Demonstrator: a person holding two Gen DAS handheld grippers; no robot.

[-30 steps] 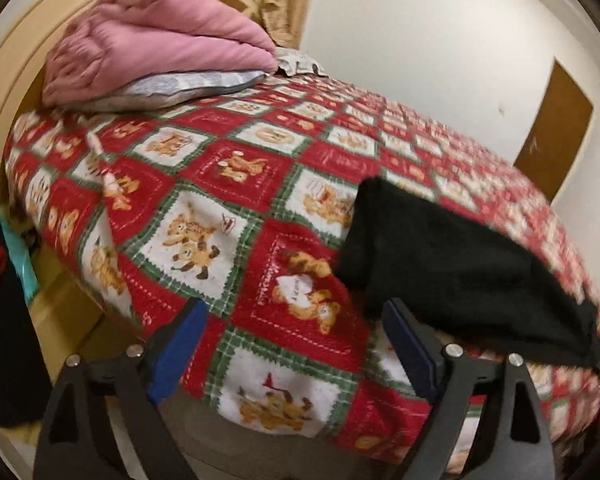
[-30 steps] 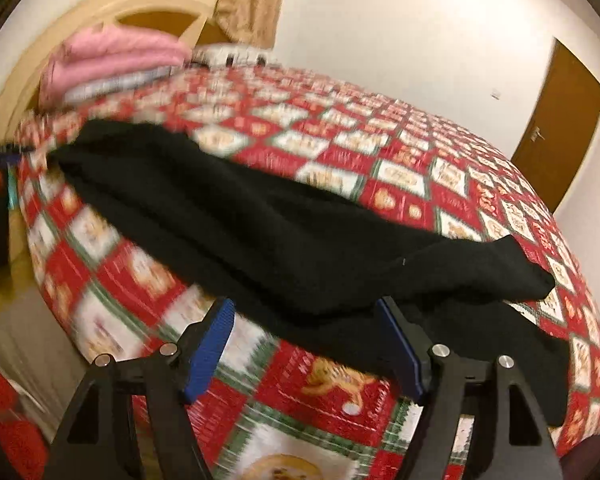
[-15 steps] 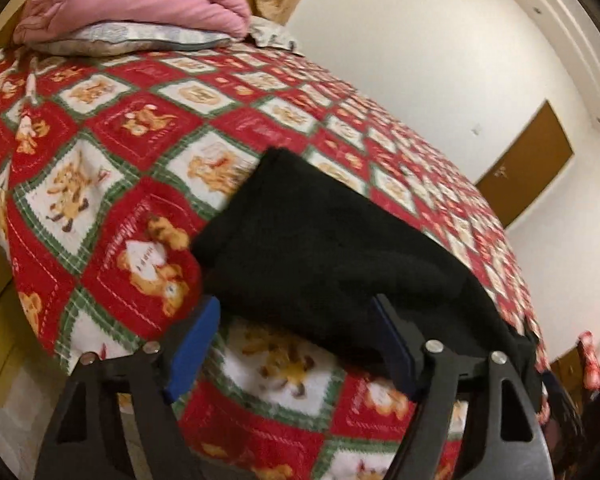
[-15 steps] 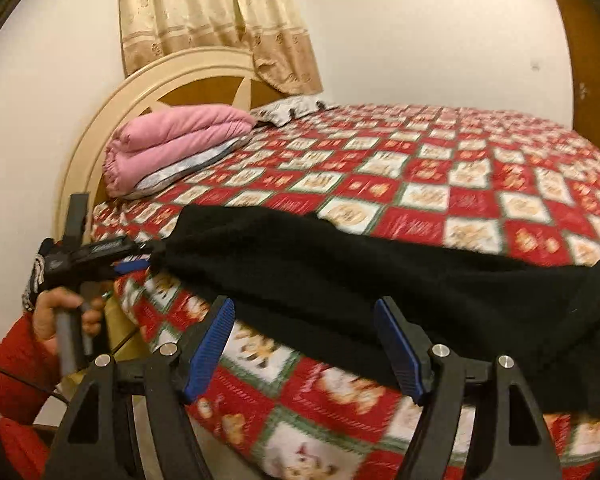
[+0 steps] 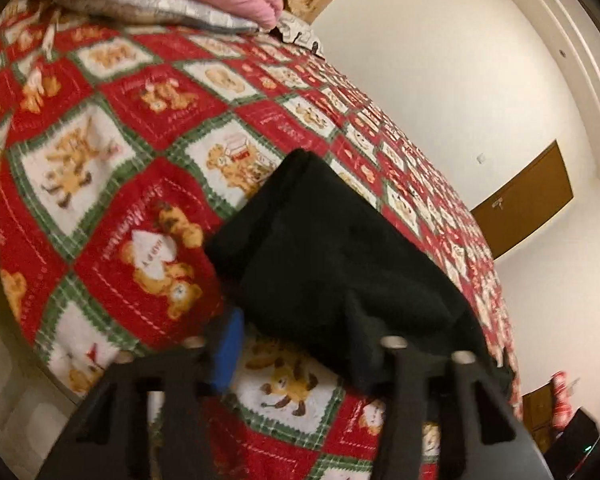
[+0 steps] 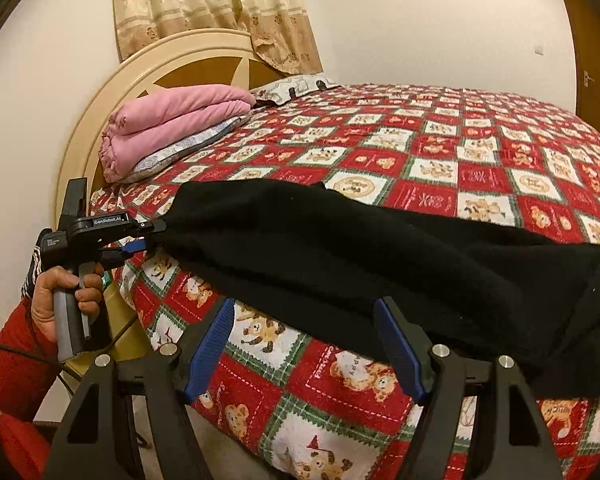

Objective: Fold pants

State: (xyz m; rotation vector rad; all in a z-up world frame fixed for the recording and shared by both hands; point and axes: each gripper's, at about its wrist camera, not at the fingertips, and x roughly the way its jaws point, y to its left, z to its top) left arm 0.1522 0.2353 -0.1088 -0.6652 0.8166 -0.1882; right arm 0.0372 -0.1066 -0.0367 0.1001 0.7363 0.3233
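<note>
Closing left tool point(image 6: 150, 236) now grips pants point(image 6: 340, 248); right tool point(image 6: 304, 344) stays spread.

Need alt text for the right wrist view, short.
Black pants lie along the near edge of a teddy-bear quilt; the left gripper closes on their far end. The right gripper hangs open at the near hem.

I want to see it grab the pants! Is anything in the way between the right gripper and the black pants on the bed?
Nothing visible. The right gripper is open, right at the near edge of the black pants, with only the teddy-bear bedspread beneath. The left gripper, far along the pants' end, has just been closing there.
</note>
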